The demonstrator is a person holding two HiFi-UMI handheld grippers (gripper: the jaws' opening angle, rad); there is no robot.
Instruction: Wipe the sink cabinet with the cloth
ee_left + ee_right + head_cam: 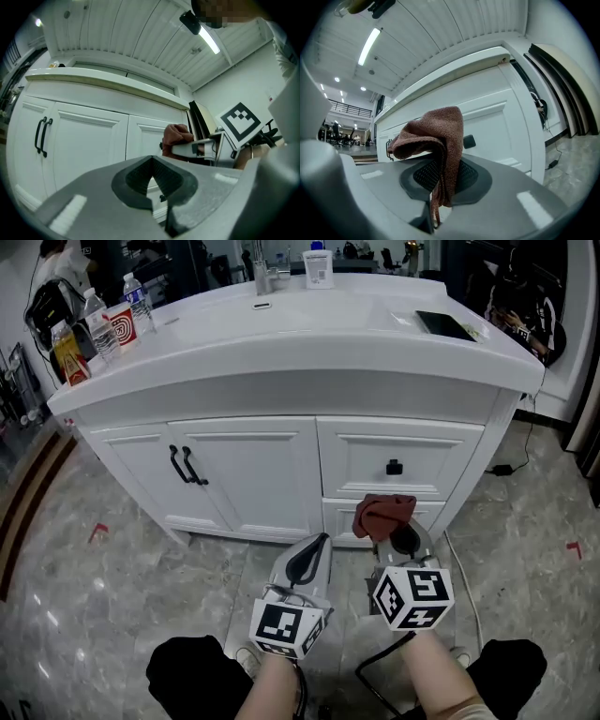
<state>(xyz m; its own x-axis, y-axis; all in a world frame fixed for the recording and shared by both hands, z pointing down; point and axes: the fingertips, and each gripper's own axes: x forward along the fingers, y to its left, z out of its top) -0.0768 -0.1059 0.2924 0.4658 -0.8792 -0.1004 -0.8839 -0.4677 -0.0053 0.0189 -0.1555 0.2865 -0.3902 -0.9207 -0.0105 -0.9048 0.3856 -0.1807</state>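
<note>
The right gripper [401, 538] clamps its fingers on one fold of the cloth [436, 133], which droops ahead of them near the cabinet [253, 474]; soft and light, it should drag easily. The left gripper [152, 161] has its fingers closed, empty

Cloth: reddish-brown terry cloth [436, 136]; crumpled; pinched between the fingers of the right gripper [440, 176]; one fold flops to the side, a thin end hangs down between the fingers
Cloth place: held up before the cabinet's lower right drawer, just under the drawer with the knob; whether it touches the front cannot be told
Sink cabinet: white sink cabinet [253, 484]; upright; two doors at left with paired black bar handles [185, 466]; drawers at right, the upper bearing a black knob [394, 467]; all shut; white top with a basin
</note>
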